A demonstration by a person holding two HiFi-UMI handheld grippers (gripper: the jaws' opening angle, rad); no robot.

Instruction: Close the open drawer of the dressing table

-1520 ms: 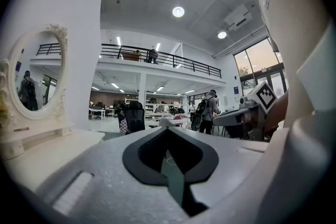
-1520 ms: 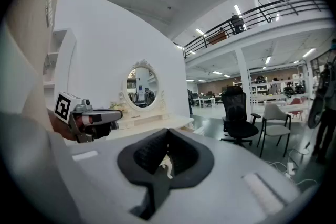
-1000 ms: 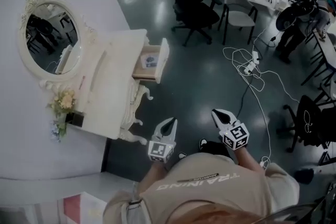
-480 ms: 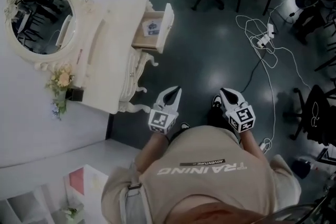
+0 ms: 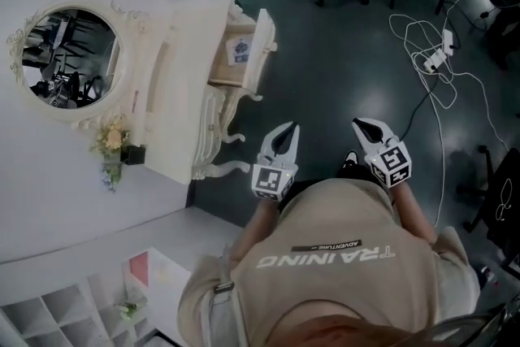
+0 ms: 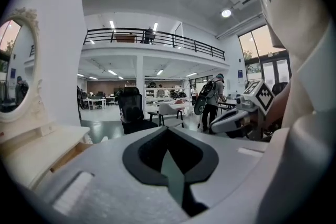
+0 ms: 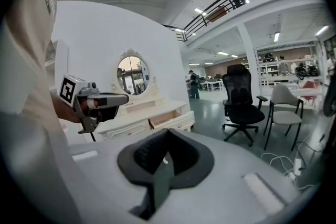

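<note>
You are holding the left gripper (image 5: pixel 286 128) and right gripper (image 5: pixel 363 124) shut and empty, well short of the open drawer (image 5: pixel 241 53) at upper centre, where a square push on its front is looking wisest.

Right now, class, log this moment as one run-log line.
phase: pre-contact | drawer: open, untouched | left gripper: jaws shut, empty, apart from dressing table | right gripper: jaws shut, empty
</note>
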